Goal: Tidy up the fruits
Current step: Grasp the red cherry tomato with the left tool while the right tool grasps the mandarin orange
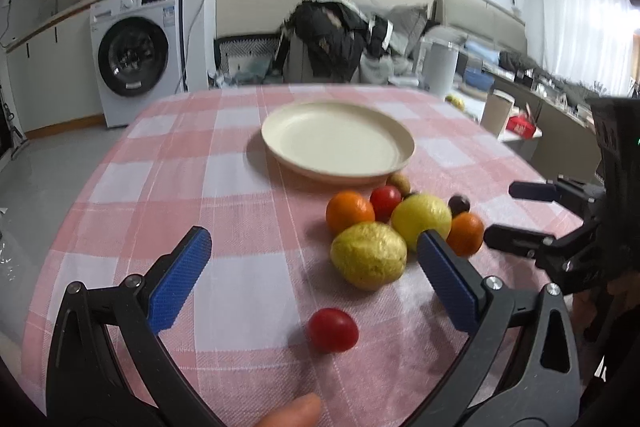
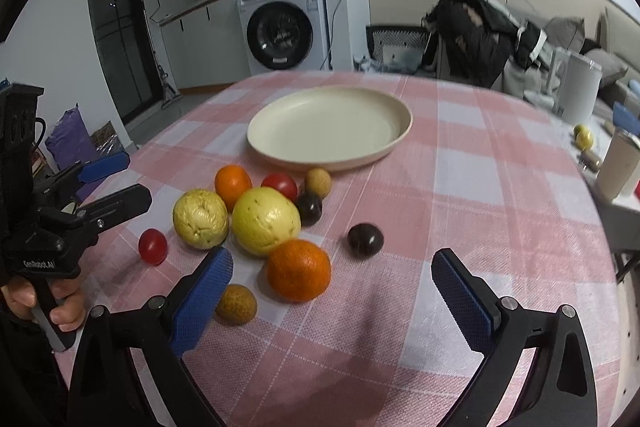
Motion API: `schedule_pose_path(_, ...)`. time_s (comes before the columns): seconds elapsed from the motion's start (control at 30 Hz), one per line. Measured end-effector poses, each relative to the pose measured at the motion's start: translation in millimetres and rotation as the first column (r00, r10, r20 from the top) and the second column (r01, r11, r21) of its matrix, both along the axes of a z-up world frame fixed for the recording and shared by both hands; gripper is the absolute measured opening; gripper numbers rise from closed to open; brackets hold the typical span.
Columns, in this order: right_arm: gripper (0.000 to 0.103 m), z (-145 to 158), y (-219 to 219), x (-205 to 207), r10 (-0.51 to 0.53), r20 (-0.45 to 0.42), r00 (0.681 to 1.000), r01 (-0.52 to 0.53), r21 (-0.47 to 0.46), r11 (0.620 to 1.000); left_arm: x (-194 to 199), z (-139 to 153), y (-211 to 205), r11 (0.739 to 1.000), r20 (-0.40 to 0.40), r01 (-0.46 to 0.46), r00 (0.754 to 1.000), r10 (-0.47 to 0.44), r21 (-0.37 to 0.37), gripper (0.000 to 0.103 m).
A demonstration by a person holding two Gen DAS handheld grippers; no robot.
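A cream plate (image 1: pixel 338 141) (image 2: pixel 328 129) sits empty on the pink checked tablecloth (image 2: pixel 460 211). In front of it lies a cluster of fruit: two yellow guavas (image 2: pixel 201 213) (image 2: pixel 266 221), two oranges (image 2: pixel 233 185) (image 2: pixel 299 270), a tomato (image 2: pixel 280 185), dark plums (image 2: pixel 365 240) and longans (image 2: pixel 236 303). A cherry tomato (image 1: pixel 333 330) lies apart, between and just below my left gripper's (image 1: pixel 313 235) open fingers. The right gripper (image 2: pixel 332 255) is open above the near orange, which sits between its fingers. Neither holds anything.
A person's hand (image 2: pixel 60 307) grips the left tool's handle. Beyond the table stand a washing machine (image 1: pixel 134 55) and a chair draped with a dark jacket (image 1: pixel 332 35). At the right are a white canister (image 2: pixel 580 91) and a paper cup (image 2: pixel 618 167) on a side surface.
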State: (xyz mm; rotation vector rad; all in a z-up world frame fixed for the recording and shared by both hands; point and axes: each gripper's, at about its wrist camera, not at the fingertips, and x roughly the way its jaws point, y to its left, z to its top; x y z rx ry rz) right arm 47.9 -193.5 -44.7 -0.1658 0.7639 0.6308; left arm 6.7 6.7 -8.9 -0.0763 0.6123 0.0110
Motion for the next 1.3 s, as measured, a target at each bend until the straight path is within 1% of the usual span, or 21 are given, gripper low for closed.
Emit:
schedule_pose_path(0.03, 0.098, -1.2, 0.7, 1.1, 0.006, -0.016, 1.000, -0.006, 0.004, 1.000, 0.9, -2.1, 1.1, 1.000, -0.016, 0.007, 1.000, -0.007, -0.003, 0.102)
schedule_pose_path(0.1, 0.087, -4.9, 2.8, 4.6, 0.013, -0.054, 0.998, -0.012, 0.009, 1.000, 2.3, -7.5, 3.9, 1.000, -0.053, 0.024, 0.998, -0.025, -0.018, 0.102)
schedule_pose_path(0.17, 0.085, -8.4, 3.7, 8.1, 0.019, -0.085, 0.996, -0.017, 0.014, 1.000, 2.4, -11.3, 6.0, 0.999, -0.084, 0.037, 0.996, -0.040, -0.034, 0.102)
schedule_pose_path(0.23, 0.082, -10.4, 5.4, 9.2, 0.027, -0.098, 0.995, -0.026, 0.015, 1.000, 2.6, -15.3, 8.2, 0.997, -0.113, 0.052, 0.992, -0.058, -0.053, 0.102)
schedule_pose_path(0.3, 0.074, -13.1, 7.4, 12.1, 0.035, -0.116, 0.993, -0.034, 0.008, 0.999, 2.8, -20.1, 11.2, 0.995, -0.146, 0.067, 0.986, -0.077, -0.070, 0.102)
schedule_pose_path(0.4, 0.071, -16.8, 9.2, 15.0, 0.045, -0.146, 0.988, -0.044, 0.010, 0.999, 2.1, -27.3, 13.1, 0.995, -0.182, 0.076, 0.980, -0.085, -0.058, 0.101)
schedule_pose_path(0.47, 0.067, -19.1, 11.0, 17.3, 0.049, -0.158, 0.986, -0.048, 0.010, 0.999, 2.8, -31.4, 13.6, 0.996, -0.210, 0.080, 0.974, -0.089, -0.047, 0.095)
schedule_pose_path(0.53, 0.065, -21.2, 13.0, 19.1, 0.051, -0.170, 0.984, -0.051, 0.008, 0.999, 4.1, -34.8, 13.1, 0.995, -0.228, 0.089, 0.969, -0.097, -0.044, 0.086)
schedule_pose_path(0.57, 0.061, -22.6, 14.2, 20.2, 0.053, -0.178, 0.983, -0.053, 0.006, 0.999, 5.4, -37.6, 13.0, 0.995, -0.241, 0.091, 0.965, -0.099, -0.044, 0.084)
schedule_pose_path(0.63, 0.056, -25.8, 16.4, 22.9, 0.053, -0.197, 0.979, -0.053, 0.003, 0.999, 4.8, -40.3, 12.9, 0.993, -0.256, 0.102, 0.960, -0.112, -0.054, 0.075)
schedule_pose_path(0.67, 0.054, -26.4, 16.7, 23.5, 0.054, -0.204, 0.978, -0.054, 0.007, 0.999, 5.3, -41.4, 12.5, 0.992, -0.263, 0.113, 0.957, -0.125, -0.060, 0.074)
schedule_pose_path(0.77, 0.051, -26.7, 18.2, 23.9, 0.058, -0.205, 0.977, -0.057, 0.009, 0.998, 5.2, -42.3, 10.5, 0.989, -0.271, 0.134, 0.951, -0.147, -0.065, 0.065)
schedule_pose_path(0.8, 0.050, -26.5, 18.4, 23.6, 0.059, -0.206, 0.977, -0.058, 0.010, 0.998, 4.8, -42.3, 9.7, 0.988, -0.271, 0.141, 0.950, -0.155, -0.068, 0.060)
schedule_pose_path(0.87, 0.049, -26.1, 18.8, 22.4, 0.061, -0.205, 0.977, -0.059, 0.013, 0.998, 5.2, -42.8, 7.8, 0.985, -0.271, 0.161, 0.947, -0.174, -0.069, 0.054)
schedule_pose_path(0.9, 0.049, -26.1, 19.1, 22.2, 0.061, -0.205, 0.977, -0.059, 0.013, 0.998, 4.7, -42.6, 7.2, 0.983, -0.269, 0.169, 0.946, -0.183, -0.073, 0.046)
schedule_pose_path(0.97, 0.048, -26.0, 19.9, 21.9, 0.063, -0.207, 0.976, -0.061, 0.014, 0.998, 4.1, -41.9, 6.3, 0.982, -0.270, 0.175, 0.944, -0.188, -0.069, 0.038)
schedule_pose_path(1.0, 0.045, -25.8, 20.2, 21.4, 0.065, -0.207, 0.976, -0.063, 0.015, 0.998, 2.9, -42.1, 6.5, 0.981, -0.269, 0.181, 0.943, -0.194, -0.075, 0.031)
schedule_pose_path(1.03, 0.044, -25.9, 20.1, 21.3, 0.067, -0.208, 0.976, -0.065, 0.016, 0.998, 2.0, -41.8, 6.7, 0.979, -0.270, 0.187, 0.941, -0.203, -0.084, 0.027)
schedule_pose_path(1.13, 0.041, -26.5, 21.9, 20.9, 0.067, -0.208, 0.976, -0.066, 0.011, 0.998, 2.2, -41.4, 8.6, 0.974, -0.267, 0.197, 0.938, -0.219, -0.108, 0.027)
schedule_pose_path(1.3, 0.040, -26.3, 20.7, 20.3, 0.063, -0.199, 0.978, -0.062, 0.012, 0.998, 1.4, -36.4, 10.6, 0.976, -0.240, 0.186, 0.948, -0.209, -0.117, 0.027)
